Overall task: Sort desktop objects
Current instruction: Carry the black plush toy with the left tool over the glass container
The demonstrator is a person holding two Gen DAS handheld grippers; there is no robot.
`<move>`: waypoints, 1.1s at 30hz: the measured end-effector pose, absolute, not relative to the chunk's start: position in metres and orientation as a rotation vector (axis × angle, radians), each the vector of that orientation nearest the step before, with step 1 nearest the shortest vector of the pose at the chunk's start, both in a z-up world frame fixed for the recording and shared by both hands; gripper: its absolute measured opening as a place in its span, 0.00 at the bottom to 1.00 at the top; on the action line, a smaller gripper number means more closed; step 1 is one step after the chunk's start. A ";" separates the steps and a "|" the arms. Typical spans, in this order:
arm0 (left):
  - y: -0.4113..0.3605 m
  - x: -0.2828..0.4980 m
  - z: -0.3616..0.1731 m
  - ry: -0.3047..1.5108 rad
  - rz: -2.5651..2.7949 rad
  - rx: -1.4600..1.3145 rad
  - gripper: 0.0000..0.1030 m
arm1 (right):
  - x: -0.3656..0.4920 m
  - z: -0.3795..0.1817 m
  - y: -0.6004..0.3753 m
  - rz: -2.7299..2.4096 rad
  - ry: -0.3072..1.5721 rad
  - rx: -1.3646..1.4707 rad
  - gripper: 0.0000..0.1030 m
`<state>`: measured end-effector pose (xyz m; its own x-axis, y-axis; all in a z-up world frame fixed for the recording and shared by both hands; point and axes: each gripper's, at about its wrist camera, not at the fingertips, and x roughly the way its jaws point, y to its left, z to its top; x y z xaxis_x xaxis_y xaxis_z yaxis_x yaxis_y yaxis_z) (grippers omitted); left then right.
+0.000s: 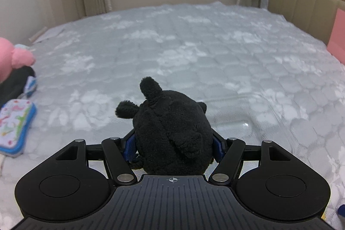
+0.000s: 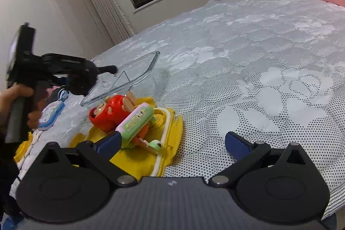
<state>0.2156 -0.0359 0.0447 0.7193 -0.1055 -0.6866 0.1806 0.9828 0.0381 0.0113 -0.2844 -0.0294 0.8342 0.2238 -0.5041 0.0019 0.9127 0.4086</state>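
Clamping a black plush toy above the bed, left gripper pads pressing its sides, right gripper spread and empty, by a yellow tray of toys.

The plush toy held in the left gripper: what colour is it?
Black all over; the plush toy shows best in the left wrist view.

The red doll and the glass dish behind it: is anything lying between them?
No. In the right wrist view the red doll lies just in front of the glass dish, with only bare bedspread between.
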 end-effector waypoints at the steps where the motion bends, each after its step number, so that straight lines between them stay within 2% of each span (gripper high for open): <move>1: -0.037 0.216 0.042 0.756 -0.164 0.102 0.69 | 0.012 -0.030 -0.284 0.121 0.579 0.404 1.00; 9: -0.038 0.223 0.022 0.794 -0.188 0.109 0.69 | 0.014 -0.034 -0.285 0.126 0.589 0.411 1.00; 14: -0.043 0.215 0.030 0.752 -0.188 0.181 0.69 | 0.014 -0.035 -0.286 0.130 0.589 0.417 1.00; 17: -0.045 0.212 0.039 0.753 -0.227 0.205 0.73 | 0.015 -0.036 -0.286 0.133 0.589 0.421 1.00; 25: -0.042 0.213 0.039 0.770 -0.217 0.211 0.73 | 0.013 -0.037 -0.288 0.154 0.591 0.424 1.00; 31: -0.043 0.205 0.051 0.715 -0.203 0.232 0.80 | 0.012 -0.038 -0.288 0.165 0.591 0.427 1.00; 33: -0.041 0.201 0.063 0.679 -0.201 0.216 0.89 | 0.011 -0.038 -0.287 0.167 0.592 0.422 1.00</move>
<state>0.2014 -0.0415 0.0627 0.7602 -0.1134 -0.6397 0.2533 0.9584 0.1312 0.0115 -0.2873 -0.0383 0.8196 0.2713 -0.5046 -0.0331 0.9017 0.4311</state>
